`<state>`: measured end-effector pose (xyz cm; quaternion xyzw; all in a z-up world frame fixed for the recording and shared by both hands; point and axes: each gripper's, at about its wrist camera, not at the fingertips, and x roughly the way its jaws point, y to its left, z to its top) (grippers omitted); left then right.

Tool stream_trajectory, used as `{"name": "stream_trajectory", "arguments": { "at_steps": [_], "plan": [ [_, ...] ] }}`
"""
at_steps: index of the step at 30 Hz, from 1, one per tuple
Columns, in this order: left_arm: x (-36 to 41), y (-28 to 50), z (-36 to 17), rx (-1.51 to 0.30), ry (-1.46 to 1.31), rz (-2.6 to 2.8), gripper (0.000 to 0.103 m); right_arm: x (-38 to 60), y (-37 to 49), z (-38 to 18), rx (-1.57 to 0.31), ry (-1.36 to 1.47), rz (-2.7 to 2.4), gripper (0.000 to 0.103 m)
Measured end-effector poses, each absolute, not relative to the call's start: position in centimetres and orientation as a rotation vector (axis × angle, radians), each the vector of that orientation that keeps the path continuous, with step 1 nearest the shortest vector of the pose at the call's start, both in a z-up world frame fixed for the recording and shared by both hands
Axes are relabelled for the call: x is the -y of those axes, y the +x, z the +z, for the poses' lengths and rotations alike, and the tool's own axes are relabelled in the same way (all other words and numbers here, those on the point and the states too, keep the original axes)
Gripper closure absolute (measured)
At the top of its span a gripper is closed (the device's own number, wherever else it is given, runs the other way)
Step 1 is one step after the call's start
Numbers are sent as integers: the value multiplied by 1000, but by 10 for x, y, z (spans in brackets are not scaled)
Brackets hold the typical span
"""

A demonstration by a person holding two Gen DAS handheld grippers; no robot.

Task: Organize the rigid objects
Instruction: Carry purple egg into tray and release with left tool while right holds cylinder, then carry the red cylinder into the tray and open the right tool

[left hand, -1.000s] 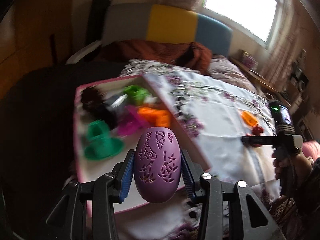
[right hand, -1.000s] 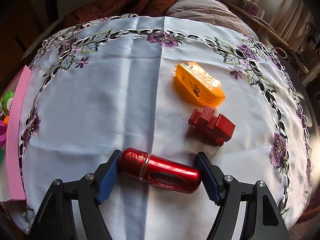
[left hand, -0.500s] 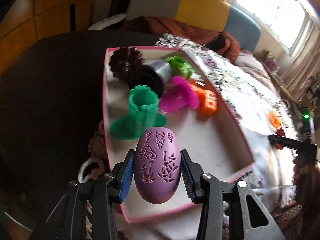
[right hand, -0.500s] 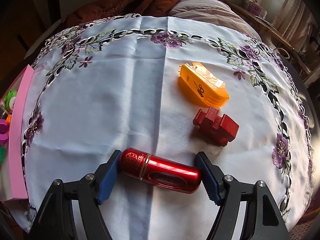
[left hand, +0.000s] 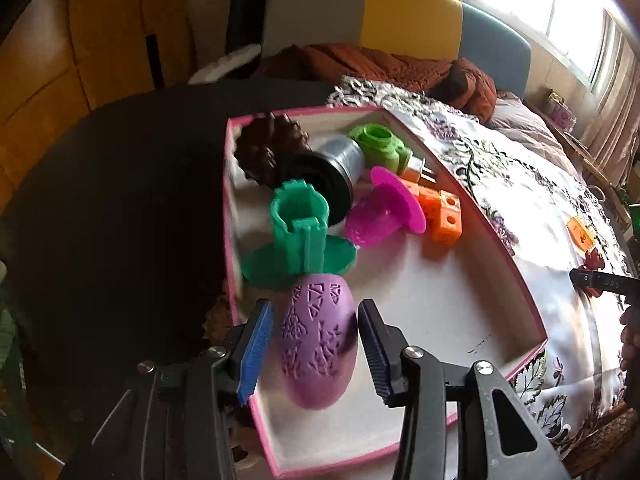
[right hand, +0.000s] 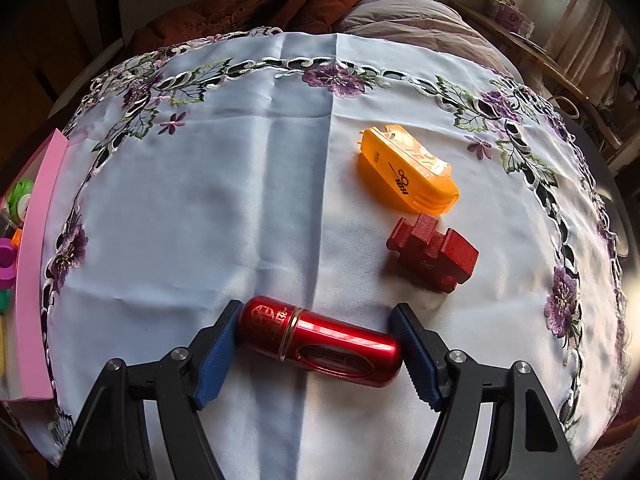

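Left tool (left hand: 316,344) stands slightly open around the purple egg (left hand: 318,340), over the near end of the pink box (left hand: 528,304). Right tool (right hand: 316,346) clamps the red tube (right hand: 320,340) endwise above the counter (right hand: 240,200).

light source: window (left hand: 568,4) upper right in left wrist view, daylight, blown out white
glare: tablecloth (left hand: 532,216) washed out near the window side; highlight streak on red metal tube (right hand: 320,340)
dim areas: dark left side of left wrist view, corners black
shadows: soft, under red block (right hand: 434,252) and orange case (right hand: 408,172)
blur: slight motion smear on purple egg (left hand: 318,340) and green holder (left hand: 300,236); right wrist view sharp
distortion: strong fisheye, edges bent, vignette
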<state>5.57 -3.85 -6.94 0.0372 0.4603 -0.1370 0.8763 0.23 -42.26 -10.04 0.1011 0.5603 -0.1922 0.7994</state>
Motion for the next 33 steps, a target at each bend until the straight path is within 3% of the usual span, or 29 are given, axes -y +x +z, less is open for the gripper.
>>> {"name": "stream_trajectory", "arguments": {
  "at_steps": [21,33],
  "plan": [
    [17,41,-39,-897,28,-225,58,366,9,-90,-1167,227,-186,29],
    [9,39,-34,-889,1,-224,58,261,28,-29,-994,124,134,29]
  ]
}}
